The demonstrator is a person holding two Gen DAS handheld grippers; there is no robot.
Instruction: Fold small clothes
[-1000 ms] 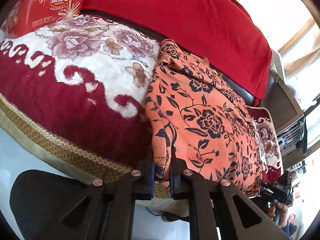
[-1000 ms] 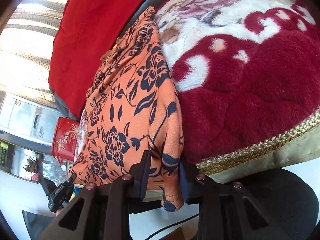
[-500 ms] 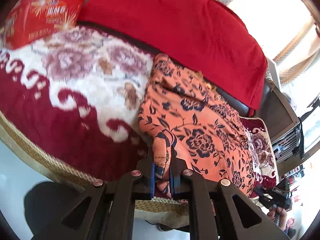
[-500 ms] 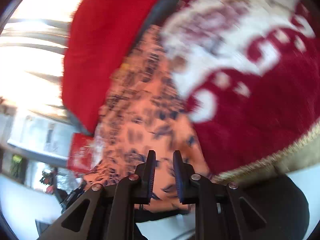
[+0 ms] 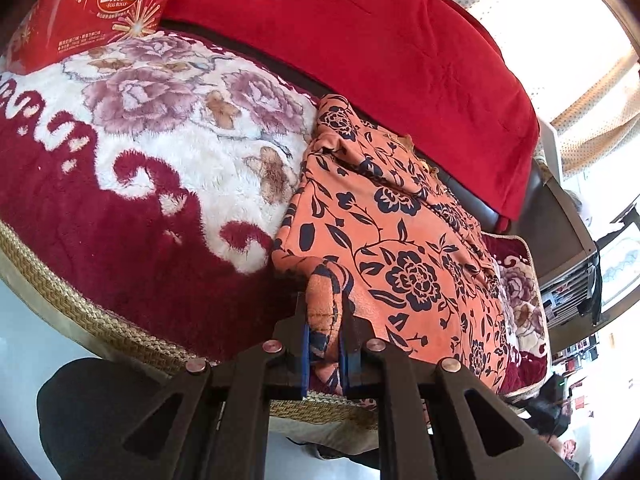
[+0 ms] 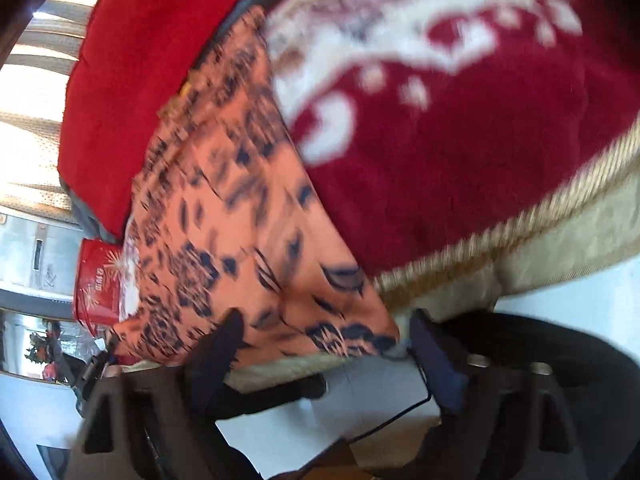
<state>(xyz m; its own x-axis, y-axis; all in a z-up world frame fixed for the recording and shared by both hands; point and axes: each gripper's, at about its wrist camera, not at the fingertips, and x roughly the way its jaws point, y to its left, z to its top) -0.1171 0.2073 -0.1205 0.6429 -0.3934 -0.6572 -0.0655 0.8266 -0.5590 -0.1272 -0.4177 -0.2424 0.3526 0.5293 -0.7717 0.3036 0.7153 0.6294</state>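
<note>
1. Biggest thing in shot: the plush floral blanket over the sofa seat, with a red cushion along the backrest behind it.
2. On that blanket lies the orange floral garment, spread from the backrest down to the front edge of the seat, its hem hanging just over the braided trim.
3. The left gripper has its fingers pinched narrow on a bunched near corner of the garment, cloth plainly squeezed between the pads.
4. The right gripper has just been opening; its fingers stand apart with the other hem corner lying between them, pads not pressing, in a blurred view.
5. Judgement: the fold looks laid, one corner let go. To do it well, the left should set its corner square with the released one before letting go, so the edges line up and no bunch stays under the fold.
6. Writing: the red snack bag at the far end of the seat reads "EGG ROLLS" beneath Chinese characters; the smaller print is too fine to read.
</note>
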